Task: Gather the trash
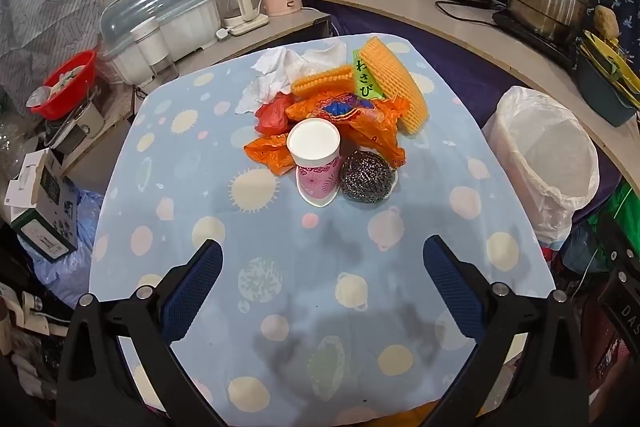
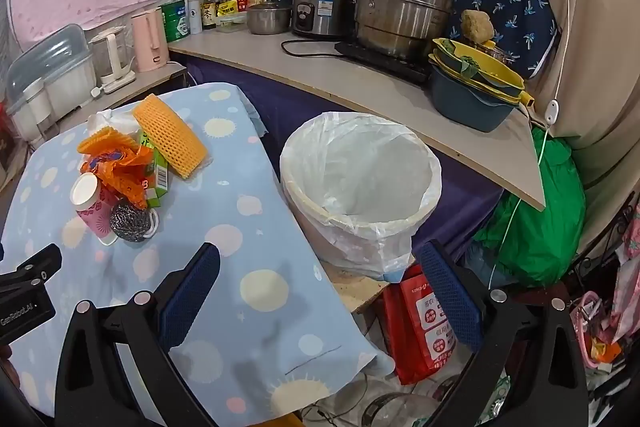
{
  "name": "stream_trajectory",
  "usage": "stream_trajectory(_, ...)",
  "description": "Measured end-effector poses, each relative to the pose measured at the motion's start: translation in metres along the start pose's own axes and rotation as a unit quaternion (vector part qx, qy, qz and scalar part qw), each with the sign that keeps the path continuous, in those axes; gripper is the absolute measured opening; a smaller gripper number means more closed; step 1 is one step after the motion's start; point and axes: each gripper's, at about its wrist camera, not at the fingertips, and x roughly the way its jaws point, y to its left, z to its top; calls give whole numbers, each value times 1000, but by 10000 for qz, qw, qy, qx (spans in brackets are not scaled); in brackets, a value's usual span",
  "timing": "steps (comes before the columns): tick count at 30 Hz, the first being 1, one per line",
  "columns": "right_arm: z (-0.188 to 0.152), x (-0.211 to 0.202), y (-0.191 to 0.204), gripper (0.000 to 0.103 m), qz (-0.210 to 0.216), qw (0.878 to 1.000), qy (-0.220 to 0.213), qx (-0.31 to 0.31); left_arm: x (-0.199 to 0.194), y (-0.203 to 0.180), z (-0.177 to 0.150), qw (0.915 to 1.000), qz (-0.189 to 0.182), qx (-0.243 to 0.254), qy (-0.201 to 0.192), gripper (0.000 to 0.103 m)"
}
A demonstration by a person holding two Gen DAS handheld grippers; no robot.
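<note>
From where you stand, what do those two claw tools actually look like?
Both match: the left gripper and right gripper have black plastic frames with silver round bolts, each with two fingers faced in blue textured padding. White lettering marks the left one's side, seen from the right wrist camera.

A table covered with a light blue cloth [image 1: 200, 227] printed with pale suns and planets carries the trash in one heap. Taking the pink paper cup [image 1: 314, 163] as landmark: a steel scouring ball [image 1: 366, 177] touches its right side, crumpled orange plastic bags [image 1: 360, 123] lie just behind it, orange foam netting [image 1: 394, 83] and white tissues [image 1: 276, 75] farther back. A green carton [image 2: 158, 175], partly buried, seems to rest among the bags.
</note>
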Motion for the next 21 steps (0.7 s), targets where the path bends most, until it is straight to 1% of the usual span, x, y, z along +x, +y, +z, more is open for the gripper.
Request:
stream_trajectory(11, -1, -1, 3, 96, 14, 10000, -3, -4, -2, 1, 4, 10000, 74, -3, -40, 96)
stream_trajectory(16, -1, -4, 8, 96, 7, 10000, -31, -45, -8, 3, 0, 9999, 62, 11, -104, 96)
stream_trajectory(21, -1, -5, 9, 96, 3, 10000, -41, -62, -6, 5, -1, 9999, 59, -51, -83, 96)
